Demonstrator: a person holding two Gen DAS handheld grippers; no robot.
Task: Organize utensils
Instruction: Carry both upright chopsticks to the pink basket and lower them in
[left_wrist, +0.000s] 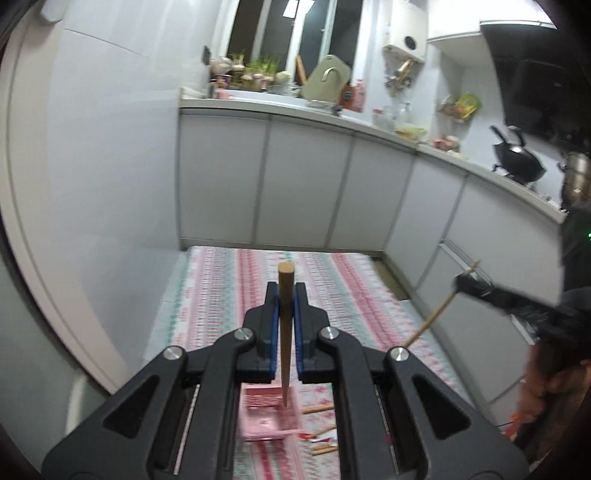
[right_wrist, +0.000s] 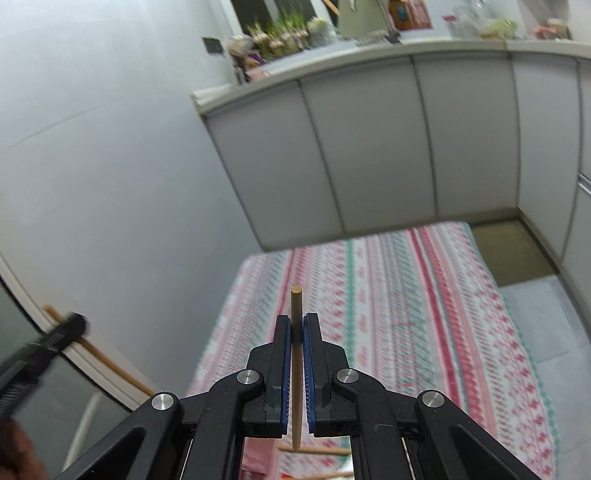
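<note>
At frame centre, left tongs (left_wrist: 285, 295): closed on a wooden chopstick (left_wrist: 285, 332) that stands upright between the blue pads; its lower tip sits over or in a pink tray (left_wrist: 267, 417), which of the two I cannot tell.
Lower frame, pink tray: rests on the striped desk (left_wrist: 221, 295), partly hidden behind the tongs' black frame.
Lower right of tray, loose chopsticks (left_wrist: 317, 409): lie on the desk, blurred and cut off by the frame.
Centre of right view, right tongs (right_wrist: 296, 328): gripping a thinner chopstick (right_wrist: 296, 369), upright.
Right edge of left view: the right tongs appear again, blurred.
Bottom of right view: chopsticks on the desk (right_wrist: 406, 295), mostly hidden.
</note>
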